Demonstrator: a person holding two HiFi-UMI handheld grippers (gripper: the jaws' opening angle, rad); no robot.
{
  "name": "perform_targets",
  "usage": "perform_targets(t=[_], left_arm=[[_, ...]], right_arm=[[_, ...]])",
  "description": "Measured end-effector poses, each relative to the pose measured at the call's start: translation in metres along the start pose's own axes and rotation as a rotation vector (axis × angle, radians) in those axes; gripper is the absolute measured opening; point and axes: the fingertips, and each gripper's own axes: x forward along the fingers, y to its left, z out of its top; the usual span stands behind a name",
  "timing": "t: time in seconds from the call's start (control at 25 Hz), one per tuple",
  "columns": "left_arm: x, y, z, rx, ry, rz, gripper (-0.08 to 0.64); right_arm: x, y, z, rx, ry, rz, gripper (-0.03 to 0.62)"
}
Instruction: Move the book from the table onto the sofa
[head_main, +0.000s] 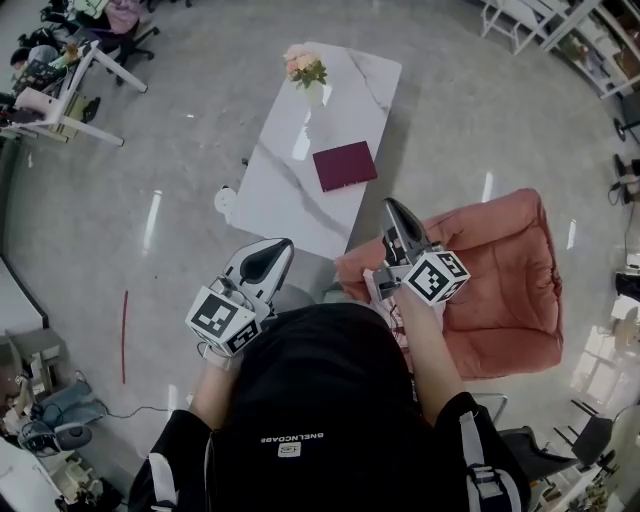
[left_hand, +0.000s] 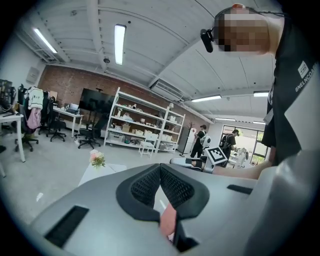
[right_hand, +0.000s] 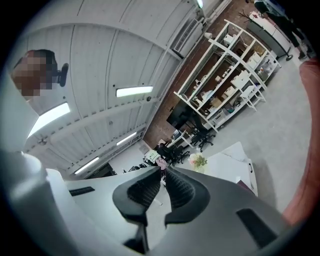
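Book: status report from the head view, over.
Left gripper and right gripper shut, empty. Book flat on table, untouched. Flowers at far end, clear of it.

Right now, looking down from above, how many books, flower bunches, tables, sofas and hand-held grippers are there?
book: 1
flower bunch: 1
table: 1
sofa: 1
left hand-held gripper and right hand-held gripper: 2
Total: 6
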Motion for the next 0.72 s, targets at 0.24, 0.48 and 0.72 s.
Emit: perform_targets(t=[0.24, 0.48, 0.72], left_arm=[[0.002, 0.011, -0.006, -0.027, 0.018, 0.060, 0.015], [-0.001, 0.023, -0.009, -0.051, 0.031, 0.095, 0.015], [0.004, 0.058, -0.013, -0.078, 0.043, 0.144, 0.015]], right_arm=[[0.024, -0.045, -0.002, 0.072, 0.029, -0.039, 0.025], [0.045, -0.073, -0.006, 0.099, 0.053, -0.077, 0.025], [0.071, -0.114, -0.014, 0.134, 0.067, -0.137, 0.025]])
